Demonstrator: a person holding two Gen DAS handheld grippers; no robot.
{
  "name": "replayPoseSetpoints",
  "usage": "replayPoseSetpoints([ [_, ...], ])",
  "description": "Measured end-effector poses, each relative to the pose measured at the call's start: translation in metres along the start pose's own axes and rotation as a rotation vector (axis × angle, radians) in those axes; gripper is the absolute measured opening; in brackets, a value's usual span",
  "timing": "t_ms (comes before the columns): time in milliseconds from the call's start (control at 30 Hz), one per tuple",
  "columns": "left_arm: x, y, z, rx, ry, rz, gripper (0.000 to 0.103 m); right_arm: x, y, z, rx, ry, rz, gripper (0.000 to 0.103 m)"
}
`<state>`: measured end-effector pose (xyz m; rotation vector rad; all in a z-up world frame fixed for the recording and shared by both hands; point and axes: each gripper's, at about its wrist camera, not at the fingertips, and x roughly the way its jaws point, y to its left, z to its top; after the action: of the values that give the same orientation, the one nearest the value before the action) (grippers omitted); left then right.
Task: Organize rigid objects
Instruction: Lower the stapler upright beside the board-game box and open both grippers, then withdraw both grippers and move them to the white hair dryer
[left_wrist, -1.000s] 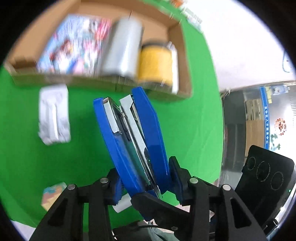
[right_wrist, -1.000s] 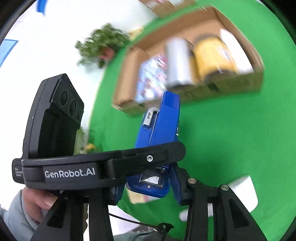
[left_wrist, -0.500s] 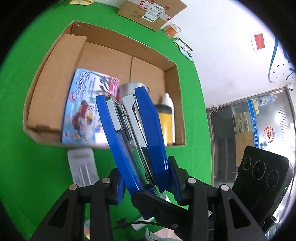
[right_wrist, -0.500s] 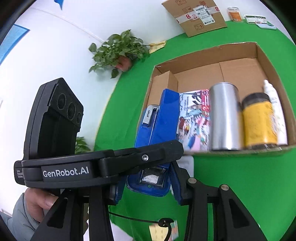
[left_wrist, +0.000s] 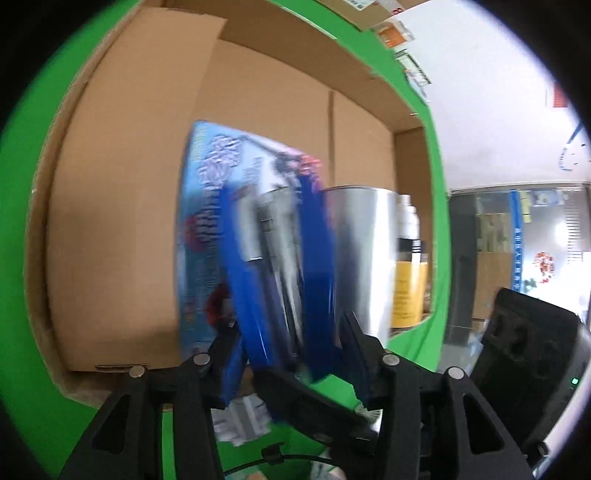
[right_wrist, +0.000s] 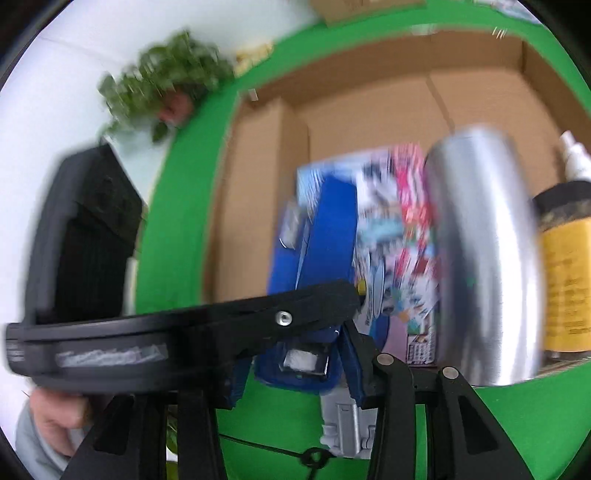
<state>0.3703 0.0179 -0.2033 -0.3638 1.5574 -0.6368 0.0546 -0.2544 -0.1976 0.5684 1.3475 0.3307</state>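
Note:
A blue stapler (left_wrist: 258, 295) hangs over the open cardboard box (left_wrist: 129, 184), blurred, in front of the picture book lying inside. My left gripper (left_wrist: 291, 354) has it between its pads, and its jaws are opening. In the right wrist view the same stapler (right_wrist: 328, 240) stands with its base between the pads of my right gripper (right_wrist: 295, 369), whose jaws are opening too. The left gripper's black body (right_wrist: 184, 325) crosses that view just in front of the stapler. Both pairs of pads still seem to touch it.
Inside the box (right_wrist: 369, 110) lie a colourful book (right_wrist: 399, 221), a silver cylinder (right_wrist: 487, 258), a yellow jar (right_wrist: 565, 288) and a white bottle (right_wrist: 576, 158). The box's left part shows bare cardboard. A grey-white pack (right_wrist: 343, 424) lies on the green cloth before the box. A potted plant (right_wrist: 166, 85) stands beyond.
Both grippers have carried the stapler forward and down, from before the box's near wall to over its inside. The box and its contents now look much larger.

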Motion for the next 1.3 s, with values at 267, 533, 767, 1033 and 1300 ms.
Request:
replayPoseSetpoints([
  [267,-0.060,0.031,-0.016,-0.013,-0.133,-0.003,0.050,-0.002,-0.019,0.001,0.023,0.003,0.053,0.069],
  [533,-0.063,0.050,-0.013,-0.030,-0.134,0.047,0.050,0.045,-0.007,0.031,-0.063,0.060,-0.032,0.056],
  [767,-0.074,0.031,-0.021,0.096,-0.203,0.210,0.051,0.035,0.009,0.020,-0.186,0.046,-0.079,0.051],
  [1033,-0.112,0.000,-0.043,0.177,-0.523,0.381,0.080,-0.047,0.047,0.002,-0.278,-0.222,-0.243,0.102],
  [1300,-0.111,-0.031,-0.068,0.275,-0.517,0.491,0.003,-0.112,0.028,-0.035,-0.209,-0.250,-0.233,0.053],
])
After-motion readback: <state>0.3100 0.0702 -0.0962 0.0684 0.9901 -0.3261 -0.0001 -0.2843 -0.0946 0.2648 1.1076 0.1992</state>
